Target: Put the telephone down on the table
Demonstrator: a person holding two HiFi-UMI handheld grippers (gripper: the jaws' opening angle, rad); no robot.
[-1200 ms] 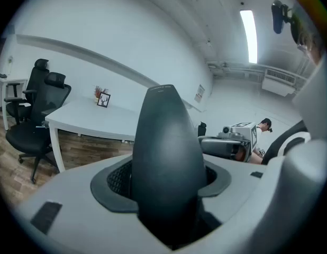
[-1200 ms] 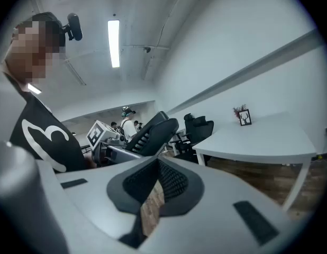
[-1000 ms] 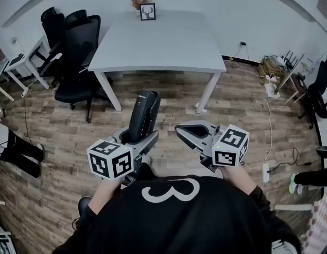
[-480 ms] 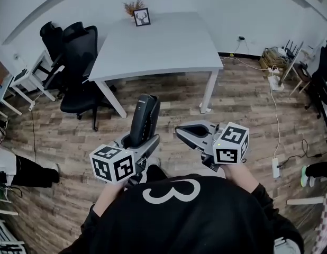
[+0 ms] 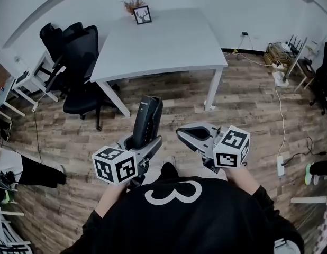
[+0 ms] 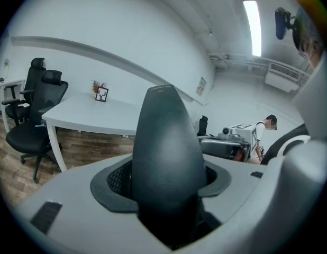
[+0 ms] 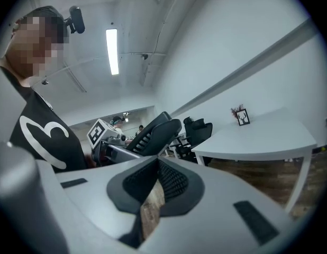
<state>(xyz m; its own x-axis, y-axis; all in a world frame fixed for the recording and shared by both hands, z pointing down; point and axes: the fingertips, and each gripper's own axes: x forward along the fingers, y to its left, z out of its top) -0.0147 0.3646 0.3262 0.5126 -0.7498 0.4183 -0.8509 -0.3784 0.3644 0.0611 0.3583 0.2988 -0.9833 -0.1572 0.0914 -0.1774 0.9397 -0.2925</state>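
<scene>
Along the bottom edge of the head view is the person's black top [image 5: 179, 216] with a white figure 3 on it, and just above it the two marker cubes, the left cube [image 5: 115, 164] lower centre-left and the right cube [image 5: 231, 146] lower centre-right. The left gripper [image 5: 142, 144] points up the frame with its jaws held fairly wide, clamped on the lower end of the telephone [image 5: 146, 118], a dark handset that stands nearly upright at the centre of the frame, over the floor and well short of the table. In the left gripper view the handset fills the middle, seated between the ribbed pads [image 6: 117, 180]. Just right of it, the right gripper [image 5: 185, 135] points toward the upper left, apart from the handset; its own view shows the pads meeting at the tip, with only a thin sliver of floor showing lower down and nothing held. Beneath both lies wood-plank flooring [image 5: 243, 110], with a white power strip [image 5: 281, 165] and its cable near the right edge. Farther up, the white table [image 5: 163, 41] takes the upper centre, its top bare except at the far edge, where a small framed picture [image 5: 143, 15] stands with a dried plant [image 5: 132, 5] just behind it. Black office chairs [image 5: 79, 52] crowd the table's left side, in the upper left of the frame.
</scene>
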